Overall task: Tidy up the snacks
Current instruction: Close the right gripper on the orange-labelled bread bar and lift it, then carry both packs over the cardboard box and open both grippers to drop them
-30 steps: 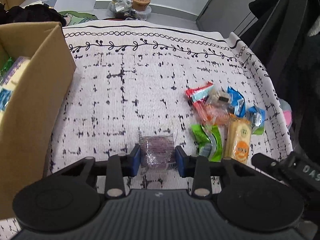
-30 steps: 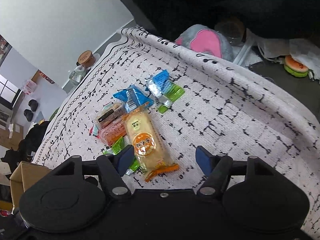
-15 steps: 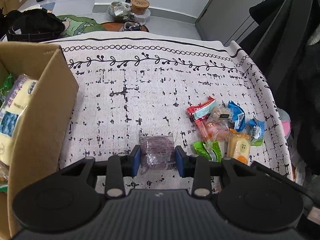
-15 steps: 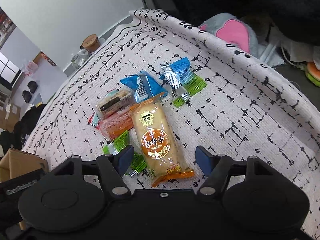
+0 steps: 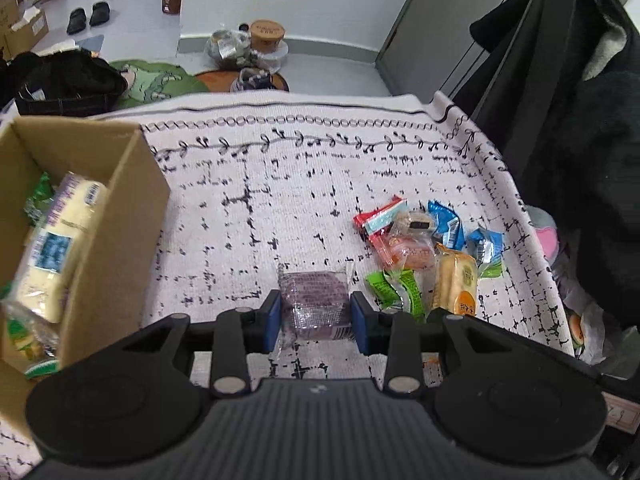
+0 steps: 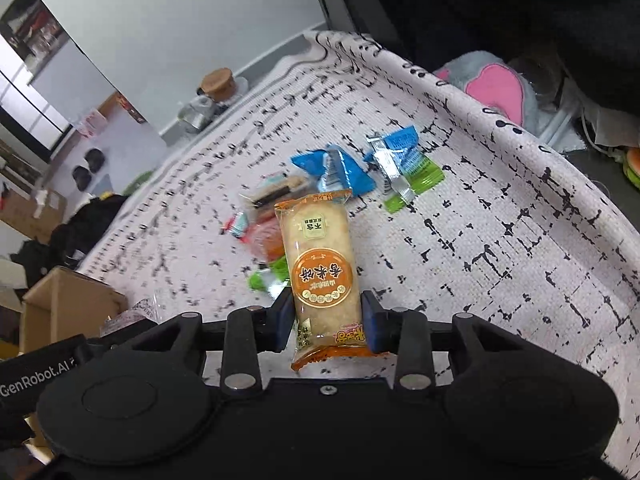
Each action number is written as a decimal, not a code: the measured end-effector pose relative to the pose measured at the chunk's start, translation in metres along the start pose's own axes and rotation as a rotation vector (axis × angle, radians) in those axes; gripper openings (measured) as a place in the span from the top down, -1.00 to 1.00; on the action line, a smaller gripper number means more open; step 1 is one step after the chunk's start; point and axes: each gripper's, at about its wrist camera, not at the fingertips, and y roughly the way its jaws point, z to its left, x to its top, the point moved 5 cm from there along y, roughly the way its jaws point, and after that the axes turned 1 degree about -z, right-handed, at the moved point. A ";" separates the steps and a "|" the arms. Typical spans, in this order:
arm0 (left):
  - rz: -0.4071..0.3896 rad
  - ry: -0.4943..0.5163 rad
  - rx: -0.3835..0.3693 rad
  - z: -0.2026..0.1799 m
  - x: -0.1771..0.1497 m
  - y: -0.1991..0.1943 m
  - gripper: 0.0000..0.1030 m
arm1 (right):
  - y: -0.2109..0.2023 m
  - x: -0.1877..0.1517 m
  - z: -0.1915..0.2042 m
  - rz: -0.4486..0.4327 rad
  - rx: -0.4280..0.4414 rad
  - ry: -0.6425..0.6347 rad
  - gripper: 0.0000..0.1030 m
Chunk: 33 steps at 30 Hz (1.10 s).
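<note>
My left gripper (image 5: 314,316) is shut on a clear pack of purple snack (image 5: 314,296), held a little above the patterned tablecloth (image 5: 280,184). My right gripper (image 6: 326,320) has its jaws closing, and the blue pads press both sides of a long orange rice-cracker pack (image 6: 320,256) near its lower end. The rest of the snack pile (image 6: 332,172) lies just beyond it: blue, green, red and orange wrappers. In the left wrist view the pile (image 5: 408,236) sits to the right of the purple pack. An open cardboard box (image 5: 120,240) at the left holds several packs.
The cloth's right edge (image 6: 540,148) drops off beside a pink and grey plush (image 6: 496,88) and dark clothing (image 5: 580,160). Jars and a lidded tub (image 5: 266,34) stand on the floor beyond the table. A black bag (image 5: 64,84) lies at the far left.
The right gripper's jaws have come together on the rice-cracker pack, which sat loose between them before. The left gripper has risen with the purple pack, and more of the box's inside shows.
</note>
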 end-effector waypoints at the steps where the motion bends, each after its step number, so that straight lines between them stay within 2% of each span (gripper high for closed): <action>1: -0.008 0.002 0.002 0.001 0.000 -0.005 0.32 | -0.004 0.000 0.000 -0.007 0.009 0.004 0.33; 16: -0.067 0.042 0.013 0.014 0.002 -0.052 0.32 | -0.045 -0.004 0.024 -0.097 0.076 0.034 0.33; 33: -0.117 0.008 0.010 0.068 0.014 -0.089 0.32 | -0.072 -0.025 0.097 -0.138 0.206 0.016 0.33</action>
